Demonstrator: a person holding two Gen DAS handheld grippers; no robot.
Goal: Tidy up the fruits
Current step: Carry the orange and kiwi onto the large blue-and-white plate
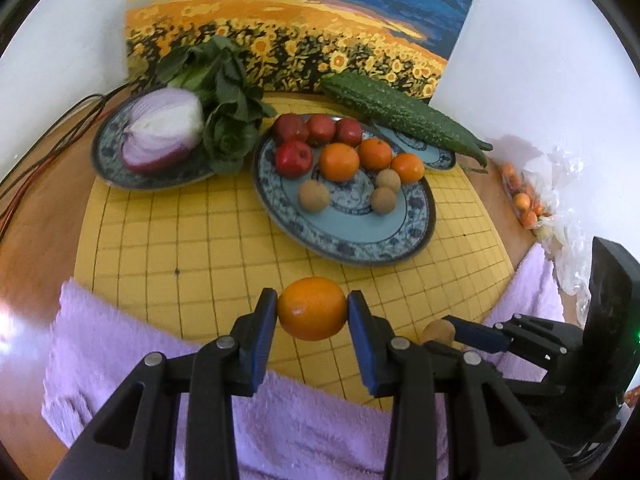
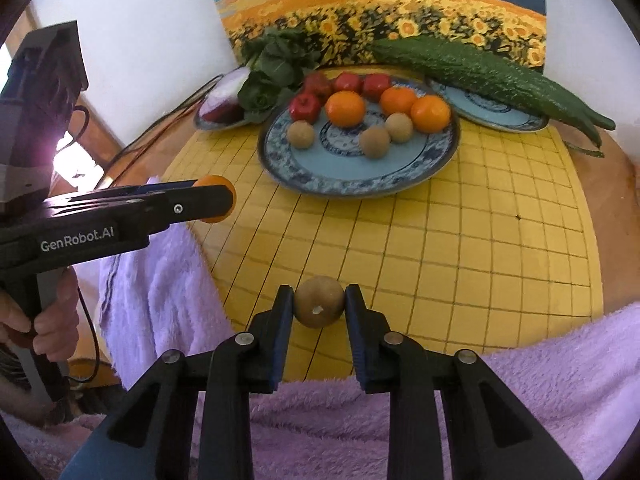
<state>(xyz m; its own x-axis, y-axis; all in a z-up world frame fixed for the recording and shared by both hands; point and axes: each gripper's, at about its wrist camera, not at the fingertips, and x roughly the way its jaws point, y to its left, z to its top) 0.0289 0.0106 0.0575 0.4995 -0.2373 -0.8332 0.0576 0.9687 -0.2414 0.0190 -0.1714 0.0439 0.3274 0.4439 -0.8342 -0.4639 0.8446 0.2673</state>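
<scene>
Carrying is the step in hand, judged from both views

Left wrist view: the left claw (image 1: 313, 307) is clamped on an orange (image 1: 312, 308), pads pressing its 2 sides, held above the yellow grid mat (image 1: 168, 232) on the counter, short of the big fruit plate (image 1: 416, 236). That plate already holds 4 red apples, 3 oranges and 3 brown round fruits, grouped by kind. The orange is near round, its slightly longer axis running across between the pads, a pale scar facing the camera. To the right the right claw (image 1: 452, 330) grips a brown fruit (image 1: 438, 332).

Right wrist view: the right claw (image 2: 319, 306) holds the brown round fruit (image 2: 319, 307) pinched narrow, just above the mat near the purple towel (image 2: 560, 360); no clear long axis, a white fleck faces the camera. The next move likely calls for reaching forward to the plate (image 2: 320, 184), setting each fruit beside its own kind, lowering gently so nothing rolls
</scene>
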